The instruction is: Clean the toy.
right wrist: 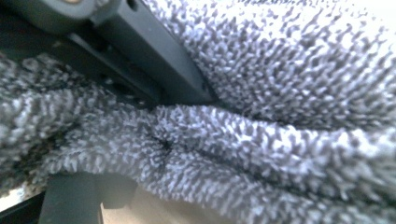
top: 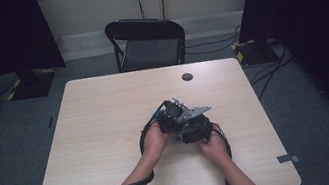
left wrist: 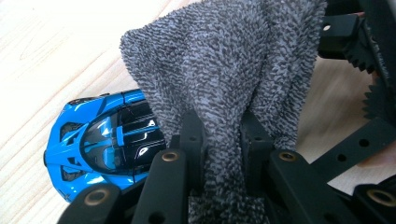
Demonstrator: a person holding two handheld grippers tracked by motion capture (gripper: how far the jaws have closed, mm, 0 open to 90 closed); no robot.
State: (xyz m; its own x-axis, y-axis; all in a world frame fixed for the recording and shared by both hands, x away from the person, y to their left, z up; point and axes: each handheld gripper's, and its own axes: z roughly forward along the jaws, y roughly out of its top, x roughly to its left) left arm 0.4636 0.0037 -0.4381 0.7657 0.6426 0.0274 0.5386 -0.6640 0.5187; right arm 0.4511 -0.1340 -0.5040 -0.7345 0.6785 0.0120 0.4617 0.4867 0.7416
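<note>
Pinching a fold of the grey terry cloth (left wrist: 219, 70), the left claw (left wrist: 222, 135) has its jaws closed tight on the fabric, which bunches up between the two black tips and fans out above them; the blue toy car (left wrist: 100, 144) sits on the surface (left wrist: 46, 56) just beside and partly under that cloth edge, its nose pointing to the lower left of the left gripper view; the right claw (right wrist: 154, 140) is buried in the same cloth (right wrist: 280, 140), pile pressed against its camera, one black bar crossing the upper left and a dark stub at the bottom; jaws look spread wide with fabric gathered between, so I read it as clamped on a thick wad of cloth, though the pads themselves are hidden; in the high view both hands meet near the middle of the surface (top: 108, 132), left hand (top: 154, 140) and right hand (top: 214, 145) close together, claws touching or nearly so.

Step in hand, as I judge it: wiping or covering the car with the cloth, cloth held by both claws, car not yet fully covered.

Next move calls for: keeping both grips firm; drawing the cloth across the car roof without shoving the car along; low, even pressure; watching that the car does not roll off toward the left.
</note>
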